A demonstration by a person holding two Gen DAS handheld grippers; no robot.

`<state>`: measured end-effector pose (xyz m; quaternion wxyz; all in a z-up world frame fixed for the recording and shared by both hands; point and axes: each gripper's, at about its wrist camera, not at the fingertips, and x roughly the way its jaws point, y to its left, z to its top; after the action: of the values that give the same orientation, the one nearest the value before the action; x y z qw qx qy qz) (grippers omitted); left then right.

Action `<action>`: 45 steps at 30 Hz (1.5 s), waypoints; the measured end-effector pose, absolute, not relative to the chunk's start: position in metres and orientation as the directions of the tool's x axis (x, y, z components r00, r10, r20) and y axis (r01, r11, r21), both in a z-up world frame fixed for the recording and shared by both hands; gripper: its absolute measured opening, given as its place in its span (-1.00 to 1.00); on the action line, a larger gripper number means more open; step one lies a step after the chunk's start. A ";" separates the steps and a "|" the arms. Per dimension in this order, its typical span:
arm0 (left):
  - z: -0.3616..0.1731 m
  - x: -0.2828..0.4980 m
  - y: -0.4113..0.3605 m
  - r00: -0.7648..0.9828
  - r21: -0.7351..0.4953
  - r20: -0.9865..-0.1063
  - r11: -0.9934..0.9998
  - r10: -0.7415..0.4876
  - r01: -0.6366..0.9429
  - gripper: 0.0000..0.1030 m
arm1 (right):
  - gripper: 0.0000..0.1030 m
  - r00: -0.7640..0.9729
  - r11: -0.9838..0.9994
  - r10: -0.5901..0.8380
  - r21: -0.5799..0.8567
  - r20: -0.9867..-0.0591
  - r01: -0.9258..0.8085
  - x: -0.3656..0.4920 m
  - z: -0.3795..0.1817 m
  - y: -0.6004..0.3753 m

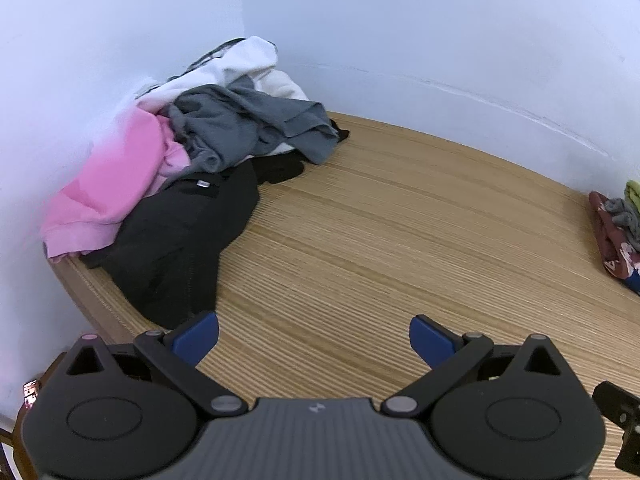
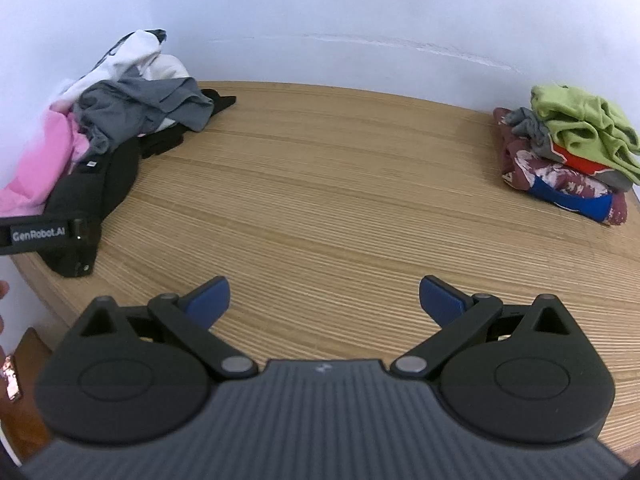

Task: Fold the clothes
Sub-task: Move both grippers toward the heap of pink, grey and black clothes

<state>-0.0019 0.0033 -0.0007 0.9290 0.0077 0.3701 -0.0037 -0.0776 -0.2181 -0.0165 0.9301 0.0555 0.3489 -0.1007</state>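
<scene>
Heaped in the left corner, the unfolded clothes [image 1: 192,152] wait: pink, black, grey, white. Both the left tool [image 1: 314,338] and right tool [image 2: 324,298] hover released over the bare wooden surface [image 2: 340,184], probably the folding space. The folded stack [image 2: 568,152] sits far right.

"GenRobot.AI" on left gripper [image 2: 48,236]

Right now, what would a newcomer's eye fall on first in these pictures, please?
Probably the loose heap of clothes in the table's far-left corner, its pink garment brightest against the wall. Next, the folded stack at the far right, topped by a green garment. Both the left gripper and right gripper hang open over bare wood.
</scene>
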 end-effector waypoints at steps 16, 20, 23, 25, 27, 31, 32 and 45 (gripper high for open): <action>-0.046 0.039 0.083 0.636 0.006 -0.768 0.993 0.081 -0.119 0.90 | 1.00 0.667 0.992 0.068 0.121 -0.742 0.034 -0.006 -0.032 -0.164; -0.058 0.072 0.104 0.614 0.044 -0.778 0.987 0.133 -0.157 0.78 | 1.00 0.688 0.989 0.136 0.141 -0.713 -0.049 0.032 -0.039 -0.152; -0.060 0.098 0.120 0.603 0.066 -0.781 0.980 0.166 -0.186 0.67 | 1.00 0.700 0.979 0.198 0.167 -0.687 -0.114 0.066 -0.043 -0.142; -0.058 0.123 0.127 0.586 0.086 -0.785 0.972 0.201 -0.218 0.61 | 1.00 0.707 0.971 0.239 0.174 -0.666 -0.165 0.091 -0.043 -0.130; -0.057 0.140 0.142 0.590 0.099 -0.777 0.967 0.222 -0.235 0.61 | 1.00 0.709 0.958 0.288 0.179 -0.644 -0.226 0.114 -0.046 -0.117; -0.055 0.166 0.174 0.611 0.136 -0.751 0.963 0.253 -0.231 0.62 | 1.00 0.687 0.952 0.303 0.180 -0.660 -0.247 0.157 -0.051 -0.087; -0.056 0.173 0.183 0.618 0.144 -0.743 0.963 0.256 -0.226 0.63 | 1.00 0.686 0.953 0.301 0.182 -0.663 -0.242 0.165 -0.051 -0.080; -0.071 0.271 0.287 0.689 0.210 -0.711 0.978 0.142 0.015 0.73 | 1.00 0.627 0.972 0.232 0.207 -0.743 -0.114 0.231 -0.083 0.033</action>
<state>0.2710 0.2873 -0.0707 0.9135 0.1000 0.3928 0.0347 0.2312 0.0333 -0.0826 0.8993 0.0699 0.4208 0.0961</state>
